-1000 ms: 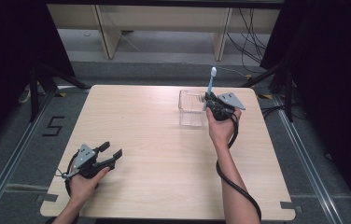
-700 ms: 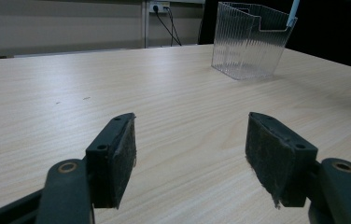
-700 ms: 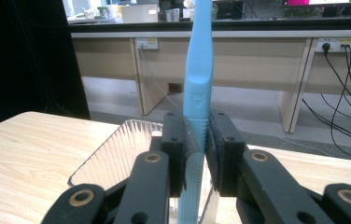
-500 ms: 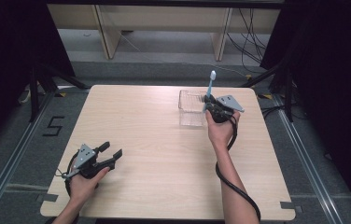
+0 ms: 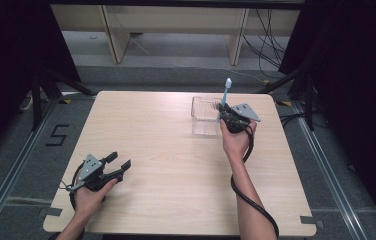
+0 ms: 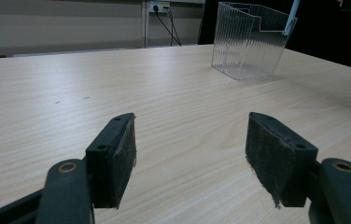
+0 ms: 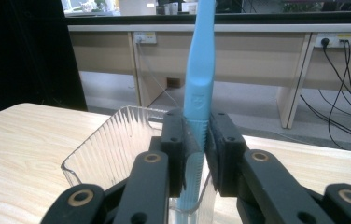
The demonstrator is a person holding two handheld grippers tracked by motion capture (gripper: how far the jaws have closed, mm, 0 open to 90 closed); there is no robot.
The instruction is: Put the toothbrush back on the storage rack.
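Evidently the right gripper [image 7: 196, 154] was clamped on a light-blue plastic toothbrush [image 7: 198, 84], upright, its lower end inside the clear ribbed plastic holder [image 5: 202, 119] at the table's [image 5: 176, 150] one o'clock, ready for seating. Left gripper [image 6: 190, 149] rested at seven o'clock, jaws apart, empty.

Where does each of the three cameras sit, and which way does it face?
High view: above the table, looking forward and down; forearms, left gripper, right gripper.
Left gripper view: low over the tabletop, facing the clear container; own open jaws.
Right gripper view: over the container, facing the far desks; jaws clamping the blue toothbrush.
Shared: container and toothbrush.
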